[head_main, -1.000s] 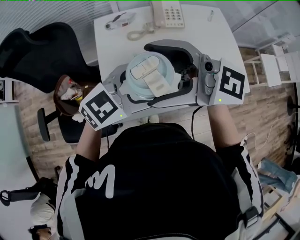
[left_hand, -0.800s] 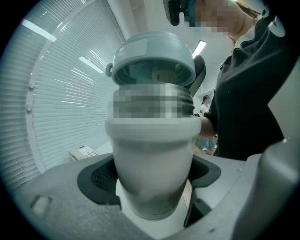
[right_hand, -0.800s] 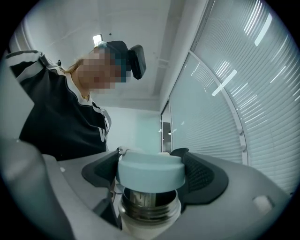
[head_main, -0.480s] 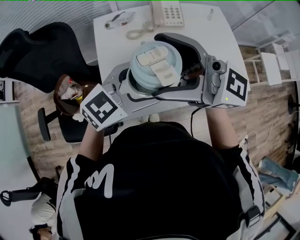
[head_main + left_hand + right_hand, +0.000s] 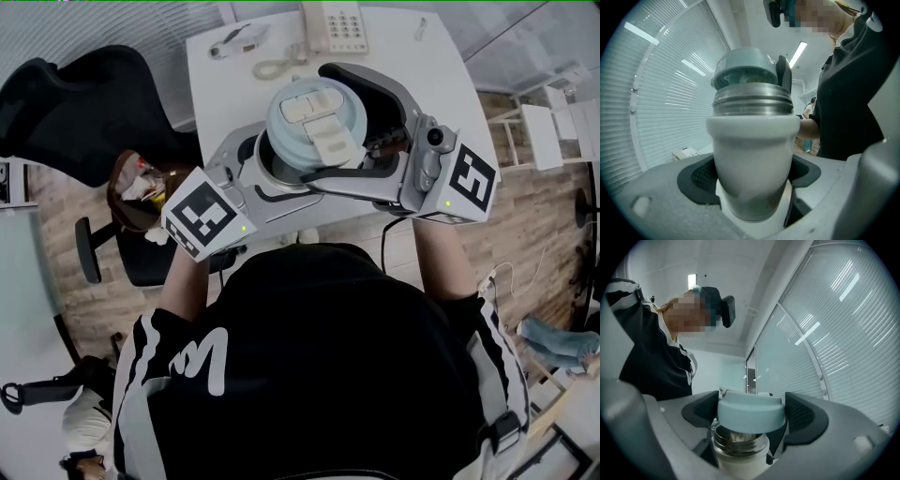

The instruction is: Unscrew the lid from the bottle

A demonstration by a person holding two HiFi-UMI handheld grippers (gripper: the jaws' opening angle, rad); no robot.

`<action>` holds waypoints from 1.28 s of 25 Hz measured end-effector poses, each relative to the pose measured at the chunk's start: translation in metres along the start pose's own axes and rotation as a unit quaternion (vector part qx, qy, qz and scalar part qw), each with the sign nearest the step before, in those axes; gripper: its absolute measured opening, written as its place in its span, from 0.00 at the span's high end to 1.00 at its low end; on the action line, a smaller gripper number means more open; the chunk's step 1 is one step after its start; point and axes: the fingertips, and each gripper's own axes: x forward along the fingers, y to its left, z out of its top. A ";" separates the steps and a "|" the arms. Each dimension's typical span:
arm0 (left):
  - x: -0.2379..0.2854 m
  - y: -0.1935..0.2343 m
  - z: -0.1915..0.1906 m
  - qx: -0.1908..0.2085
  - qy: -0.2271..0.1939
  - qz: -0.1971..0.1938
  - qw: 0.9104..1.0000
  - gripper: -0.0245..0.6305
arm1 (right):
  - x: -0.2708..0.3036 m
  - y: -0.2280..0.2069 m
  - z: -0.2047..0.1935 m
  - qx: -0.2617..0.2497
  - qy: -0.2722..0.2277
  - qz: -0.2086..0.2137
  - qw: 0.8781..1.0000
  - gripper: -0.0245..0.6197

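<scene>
Bottle (image 5: 752, 140) stood upright in the left gripper view. My left gripper (image 5: 752, 180) was closed on its white body to stop it turning, and bare steel threads showed under the lid (image 5: 747, 70). In the right gripper view, my right gripper (image 5: 751, 414) clamped the lid, which sat raised above the neck, so I judged it free of the threads. In the head view, both were held in the air over the table (image 5: 225, 94), toward its near edge, with the lid offset from the neck.

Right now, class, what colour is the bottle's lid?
Pale blue-green lid, clearest in the right gripper view.
</scene>
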 end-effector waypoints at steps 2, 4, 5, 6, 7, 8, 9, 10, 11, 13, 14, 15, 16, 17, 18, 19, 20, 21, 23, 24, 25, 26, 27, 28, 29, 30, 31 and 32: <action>0.001 0.002 0.000 0.001 0.000 0.003 1.000 0.31 | 0.000 0.000 -0.002 -0.010 0.008 -0.002 1.000 0.29; 0.002 0.004 0.001 0.000 -0.002 0.004 1.000 0.31 | 0.000 0.000 -0.004 -0.020 0.017 -0.002 1.000 0.29; 0.003 0.005 0.002 -0.001 -0.003 0.005 1.000 0.31 | 0.000 0.000 -0.005 -0.022 0.020 -0.003 1.000 0.29; 0.003 0.005 0.003 -0.001 -0.003 0.004 1.000 0.31 | 0.000 0.000 -0.006 -0.023 0.021 -0.003 1.000 0.29; 0.003 0.005 0.004 -0.002 -0.002 0.003 1.000 0.31 | 0.000 -0.001 -0.006 -0.022 0.021 -0.004 1.000 0.29; 0.003 0.005 0.005 -0.002 -0.001 0.002 1.000 0.31 | 0.000 -0.001 -0.007 -0.023 0.022 -0.006 0.999 0.29; 0.003 0.005 0.006 -0.002 -0.002 0.003 1.000 0.31 | -0.001 -0.001 -0.007 -0.024 0.023 -0.008 0.999 0.29; 0.003 0.006 0.007 -0.002 -0.005 0.005 1.000 0.31 | -0.001 -0.001 -0.007 -0.024 0.022 -0.011 0.999 0.29; 0.003 0.006 0.007 -0.002 -0.008 0.007 1.000 0.31 | -0.002 -0.002 -0.006 -0.021 0.016 -0.014 1.000 0.29; 0.002 0.007 0.006 -0.001 -0.010 0.010 1.000 0.31 | -0.005 -0.005 0.001 -0.008 -0.010 -0.020 1.000 0.29; 0.002 0.007 0.004 -0.001 -0.010 0.011 1.000 0.31 | -0.006 -0.006 0.004 -0.004 -0.019 -0.021 1.000 0.30; 0.002 0.007 0.003 -0.001 -0.011 0.012 1.000 0.31 | -0.007 -0.006 0.005 -0.004 -0.022 -0.022 1.000 0.30; 0.002 0.007 0.003 -0.002 -0.014 0.013 1.000 0.31 | -0.006 -0.006 0.006 -0.007 -0.022 -0.021 1.000 0.30; 0.003 0.007 0.003 -0.003 -0.017 0.015 1.000 0.31 | -0.005 -0.004 0.005 -0.009 -0.020 -0.018 1.000 0.30; 0.003 0.007 0.003 -0.004 -0.021 0.017 1.000 0.31 | -0.005 -0.003 0.005 -0.009 -0.019 -0.015 1.000 0.30; 0.003 0.007 0.004 -0.005 -0.024 0.019 1.000 0.31 | -0.004 -0.002 0.005 -0.008 -0.020 -0.014 1.000 0.30; 0.003 0.007 0.005 -0.006 -0.027 0.020 0.999 0.31 | -0.005 -0.001 0.005 -0.007 -0.021 -0.013 1.000 0.30; 0.003 0.008 0.006 -0.007 -0.032 0.022 0.999 0.31 | -0.006 -0.002 0.007 -0.006 -0.024 -0.014 1.000 0.30; 0.002 0.009 0.010 -0.012 -0.049 0.024 0.998 0.31 | -0.008 -0.003 0.010 -0.006 -0.031 -0.020 0.999 0.30; 0.002 0.010 0.012 -0.016 -0.057 0.025 0.998 0.31 | -0.010 -0.004 0.012 -0.007 -0.034 -0.024 0.999 0.30; 0.002 0.010 0.014 -0.017 -0.063 0.025 0.998 0.31 | -0.012 -0.005 0.014 -0.009 -0.035 -0.028 0.999 0.30; 0.002 0.010 0.016 -0.017 -0.067 0.026 0.997 0.31 | -0.014 -0.006 0.015 -0.014 -0.034 -0.032 0.999 0.30; 0.002 0.010 0.018 -0.015 -0.069 0.026 0.997 0.31 | -0.017 -0.007 0.017 -0.021 -0.031 -0.038 0.999 0.30; 0.002 0.011 0.021 -0.014 -0.071 0.027 0.997 0.31 | -0.020 -0.009 0.019 -0.028 -0.028 -0.045 0.998 0.30; 0.003 0.011 0.022 -0.013 -0.072 0.029 0.997 0.31 | -0.024 -0.011 0.021 -0.034 -0.024 -0.053 0.998 0.30; 0.003 0.012 0.023 -0.013 -0.072 0.030 0.997 0.31 | -0.028 -0.012 0.022 -0.039 -0.020 -0.061 0.997 0.30; 0.002 0.012 0.024 -0.013 -0.073 0.032 0.997 0.31 | -0.032 -0.014 0.022 -0.043 -0.016 -0.068 0.997 0.30; 0.001 0.013 0.024 -0.014 -0.074 0.035 0.997 0.31 | -0.036 -0.015 0.021 -0.046 -0.012 -0.075 0.996 0.30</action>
